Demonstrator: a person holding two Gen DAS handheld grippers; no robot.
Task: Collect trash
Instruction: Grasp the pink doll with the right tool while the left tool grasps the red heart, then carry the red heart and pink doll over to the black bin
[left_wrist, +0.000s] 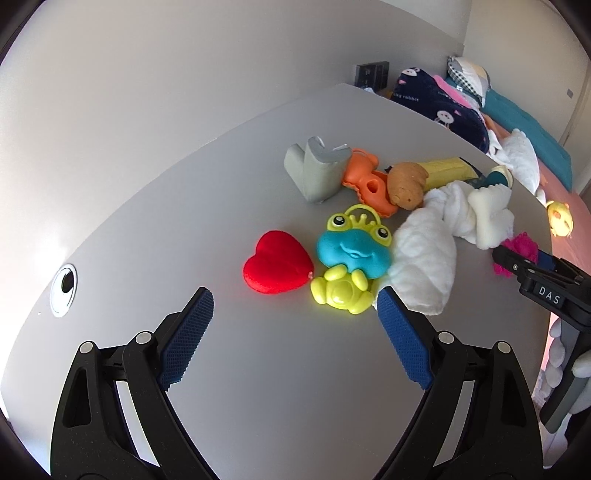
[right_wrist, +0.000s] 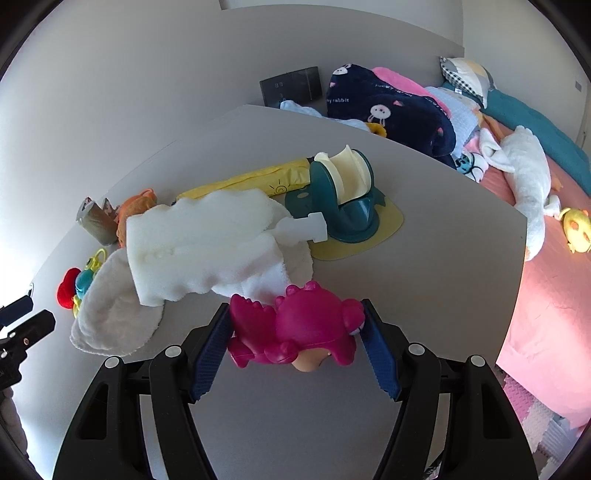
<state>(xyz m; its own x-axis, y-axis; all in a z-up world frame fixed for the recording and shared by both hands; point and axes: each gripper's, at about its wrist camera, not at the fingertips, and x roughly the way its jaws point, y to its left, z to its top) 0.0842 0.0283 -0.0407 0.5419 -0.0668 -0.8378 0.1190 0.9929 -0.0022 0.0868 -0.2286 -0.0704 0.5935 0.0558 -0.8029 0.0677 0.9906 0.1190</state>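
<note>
"DAS" is printed in white on the black body of the right tongs (left_wrist: 517, 264) as seen from the left wrist, and the navy blanket (right_wrist: 391, 107) on the bed reads "lucky rabbit" among rabbit faces. The right tongs (right_wrist: 295, 332) are clamped on a glossy magenta plastic crab (right_wrist: 299, 325), their ribbed blue pads (right_wrist: 212, 350) pressing its sides, just off the grey tabletop (right_wrist: 443, 280). The left tongs (left_wrist: 295, 317) stand apart, holding nothing, just in front of the frog (left_wrist: 351, 254), a smooth plastic toy with a blue face and lime body. Touching the frog's left is a plush red heart (left_wrist: 277, 264); on its right lies fluffy white cloth (left_wrist: 424, 254). Behind the frog sit an orange plastic toy (left_wrist: 365, 181), a folded grey foam piece (left_wrist: 314, 170) and a brown, rounded object (left_wrist: 406, 181).
</note>
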